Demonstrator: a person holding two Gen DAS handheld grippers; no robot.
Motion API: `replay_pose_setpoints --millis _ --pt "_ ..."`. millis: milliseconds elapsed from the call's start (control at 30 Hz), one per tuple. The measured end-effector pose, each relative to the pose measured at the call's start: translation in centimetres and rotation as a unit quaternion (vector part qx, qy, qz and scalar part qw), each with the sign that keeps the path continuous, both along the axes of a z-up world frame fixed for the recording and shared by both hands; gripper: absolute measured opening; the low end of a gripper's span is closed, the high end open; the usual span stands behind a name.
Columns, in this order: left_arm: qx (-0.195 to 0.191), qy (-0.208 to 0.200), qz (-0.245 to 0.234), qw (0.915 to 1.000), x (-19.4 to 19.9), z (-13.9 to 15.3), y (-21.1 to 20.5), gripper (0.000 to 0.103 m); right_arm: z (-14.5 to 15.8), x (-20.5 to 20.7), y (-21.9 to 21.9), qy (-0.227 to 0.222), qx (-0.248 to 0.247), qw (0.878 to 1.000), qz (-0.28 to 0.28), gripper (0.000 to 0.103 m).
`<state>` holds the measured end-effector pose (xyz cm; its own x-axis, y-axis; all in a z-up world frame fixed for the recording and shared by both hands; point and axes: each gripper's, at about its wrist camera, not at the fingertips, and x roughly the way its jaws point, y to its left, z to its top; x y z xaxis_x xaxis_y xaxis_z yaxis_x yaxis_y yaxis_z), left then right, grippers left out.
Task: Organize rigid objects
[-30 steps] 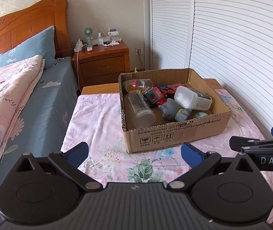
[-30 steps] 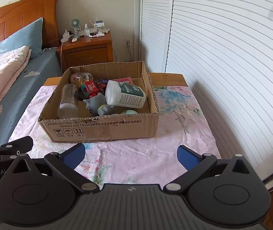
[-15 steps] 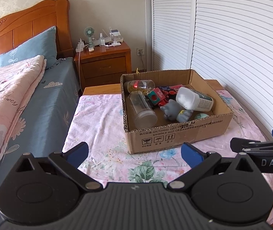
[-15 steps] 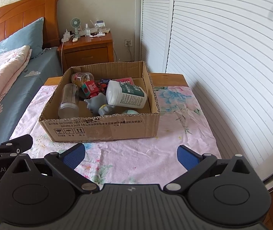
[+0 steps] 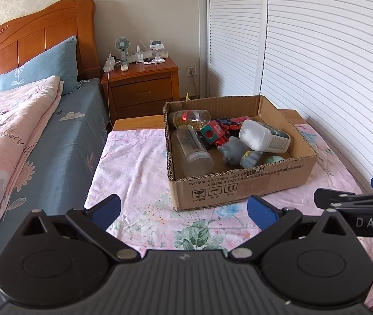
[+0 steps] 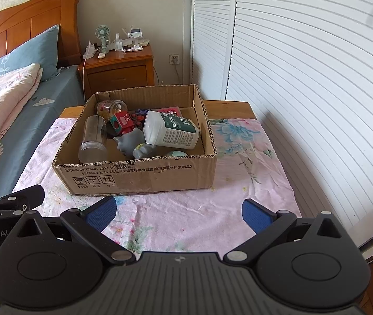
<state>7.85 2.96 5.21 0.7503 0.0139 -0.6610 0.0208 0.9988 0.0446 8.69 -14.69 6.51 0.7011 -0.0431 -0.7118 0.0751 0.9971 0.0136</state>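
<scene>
An open cardboard box (image 5: 239, 186) (image 6: 139, 176) stands on a table covered with a pink floral cloth (image 5: 139, 173) (image 6: 212, 210). Inside lie a clear plastic jar (image 5: 191, 149) (image 6: 93, 139), a second jar with yellow contents (image 5: 189, 118) (image 6: 111, 108), a white bottle with a green label (image 5: 262, 136) (image 6: 170, 130), a grey cat toy (image 5: 236, 151) (image 6: 131, 143) and a red block (image 5: 212, 135) (image 6: 122, 120). My left gripper (image 5: 184, 208) is open over the cloth in front of the box. My right gripper (image 6: 177, 211) is open too, holding nothing.
A bed (image 5: 29, 141) with a blue sheet and pink quilt runs along the table's left side. A wooden nightstand (image 5: 142, 84) with small items stands behind. White louvred doors (image 5: 317, 65) close off the right. Each gripper's side shows at the other view's edge.
Both views have shifted slightly, so the box sits a little lower and further right in frame. Both grippers stay open and nothing in the box has moved.
</scene>
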Motion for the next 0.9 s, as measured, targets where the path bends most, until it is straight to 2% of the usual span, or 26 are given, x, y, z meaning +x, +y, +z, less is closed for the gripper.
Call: replay_pose_setpoints --millis 900 --pt "0.001 0.002 0.001 1.0000 -0.24 0.00 -0.21 0.102 0.14 -0.25 -0.20 -0.003 0.001 1.000 -0.002 0.103"
